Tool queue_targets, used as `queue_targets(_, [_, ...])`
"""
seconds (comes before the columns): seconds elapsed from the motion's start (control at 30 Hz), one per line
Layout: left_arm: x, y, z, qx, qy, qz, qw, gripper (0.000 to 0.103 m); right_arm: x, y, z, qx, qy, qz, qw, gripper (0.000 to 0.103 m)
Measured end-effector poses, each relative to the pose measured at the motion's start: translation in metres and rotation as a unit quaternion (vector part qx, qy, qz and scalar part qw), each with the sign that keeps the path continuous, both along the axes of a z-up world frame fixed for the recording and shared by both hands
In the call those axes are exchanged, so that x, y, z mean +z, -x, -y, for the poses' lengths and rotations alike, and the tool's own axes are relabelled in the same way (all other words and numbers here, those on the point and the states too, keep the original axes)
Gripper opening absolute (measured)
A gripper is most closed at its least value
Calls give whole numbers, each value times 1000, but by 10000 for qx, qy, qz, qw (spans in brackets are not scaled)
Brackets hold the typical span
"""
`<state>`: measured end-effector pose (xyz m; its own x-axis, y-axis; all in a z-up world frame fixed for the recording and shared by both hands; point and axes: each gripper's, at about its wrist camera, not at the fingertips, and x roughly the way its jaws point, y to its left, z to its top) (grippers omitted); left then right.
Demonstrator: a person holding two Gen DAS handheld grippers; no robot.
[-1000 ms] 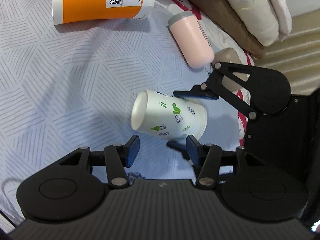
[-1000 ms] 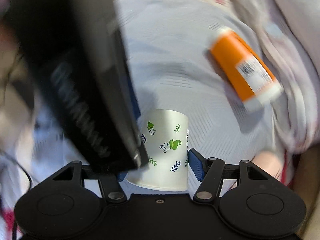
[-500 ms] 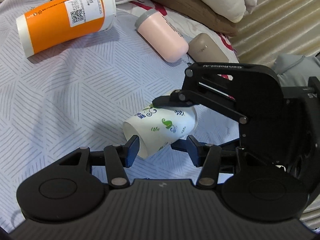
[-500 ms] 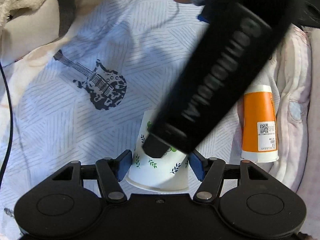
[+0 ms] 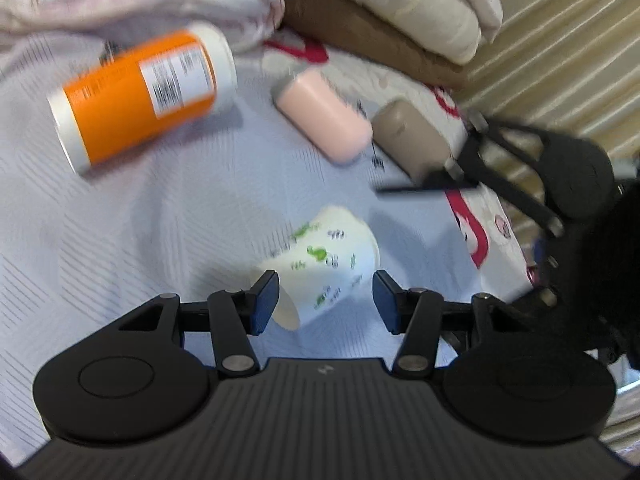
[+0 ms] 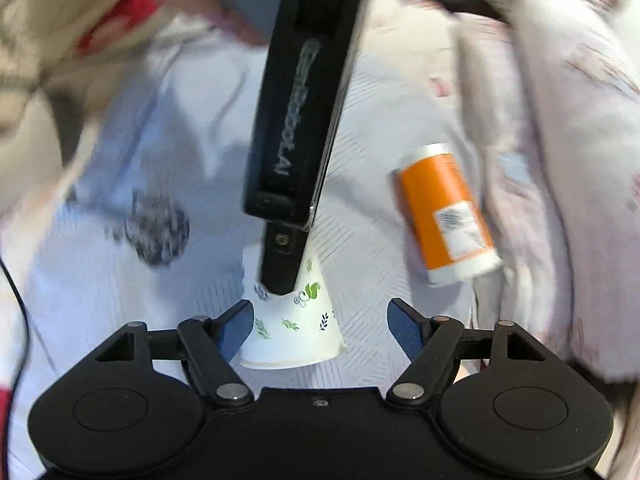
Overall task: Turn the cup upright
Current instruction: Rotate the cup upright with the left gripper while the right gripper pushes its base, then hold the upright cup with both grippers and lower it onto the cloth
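Note:
A white paper cup with green leaf prints lies tilted on the patterned bedsheet, between the pads of my left gripper, which is open; its left pad touches the cup's rim. In the right wrist view the cup stands with its wide rim toward the camera, between the spread fingers of my right gripper, which is open; its left pad is close to the cup's side. The left gripper's black body hangs over the cup there. The right gripper shows in the left wrist view, away from the cup.
An orange cylinder with a white label lies on its side at the back left, also in the right wrist view. A pink tumbler and a beige bottle lie behind the cup. Folded blankets pile at the back.
My right gripper has opened and let go of the cup, pulling back to the right. The cup now sits loose between my left gripper's pads. Both views are blurred by motion.

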<state>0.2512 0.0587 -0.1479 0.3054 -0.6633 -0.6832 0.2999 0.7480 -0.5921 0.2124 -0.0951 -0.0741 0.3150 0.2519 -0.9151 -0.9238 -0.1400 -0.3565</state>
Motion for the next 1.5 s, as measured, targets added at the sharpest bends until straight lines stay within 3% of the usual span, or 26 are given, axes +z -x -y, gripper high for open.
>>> queue_targets(0.1, [4, -7, -1, -88, -9, 79, 9999, 50, 7, -1, 6, -1037, -452, -577, 9919, 78])
queue_targets(0.17, [5, -13, 4, -231, -107, 230, 9994, 50, 5, -10, 16, -2052, -817, -1343, 9660, 76])
queue_targets(0.23, [2, -20, 10, -398, -173, 281, 9987, 50, -1, -15, 29, -2967, -1230, -2144, 9224, 76])
queue_targets(0.3, [-2, -28, 14, -522, -212, 332, 9979, 50, -11, -14, 40, -3702, -1552, -2581, 8788, 76])
queue_targets(0.43, [-14, -43, 18, -684, -56, 186, 9975, 50, -43, -21, 60, -4683, -2140, -3063, 8007, 76])
queue_targets(0.53, [-21, -48, 22, -729, -83, 89, 9973, 50, -71, -23, 79, -5353, -2606, -3464, 7249, 76])
queue_targets(0.6, [-23, -49, 23, -733, -21, 3, 9973, 50, -84, -23, 83, -5592, -2849, -3622, 6892, 76])
queue_targets(0.67, [-26, -49, 23, -732, 46, -108, 9972, 49, -89, -25, 84, -5688, -3050, -3657, 6706, 76])
queue_targets(0.77, [-31, -48, 25, -748, 50, -220, 9969, 47, -88, -29, 84, -5774, -3210, -3605, 6585, 76])
queue_targets(0.87, [-37, -49, 26, -754, 140, -464, 9960, 45, -87, -31, 87, -5878, -3161, -3460, 6595, 78])
queue_targets(1.03, [-44, -48, 25, -669, 358, -909, 9930, 45, -91, -32, 94, -5834, -2963, -3268, 6819, 78])
queue_targets(1.23, [-60, -48, 24, -376, 773, -1664, 9823, 43, -89, -33, 89, -5807, -2633, -3012, 7091, 78])
queue_targets(1.37, [-63, -45, 28, -222, 769, -1683, 9825, 44, -88, -34, 90, -5802, -2467, -3016, 7152, 78])
queue_targets(1.5, [-56, -44, 27, -207, 564, -1439, 9878, 47, -85, -37, 88, -5751, -2299, -2945, 7278, 79])
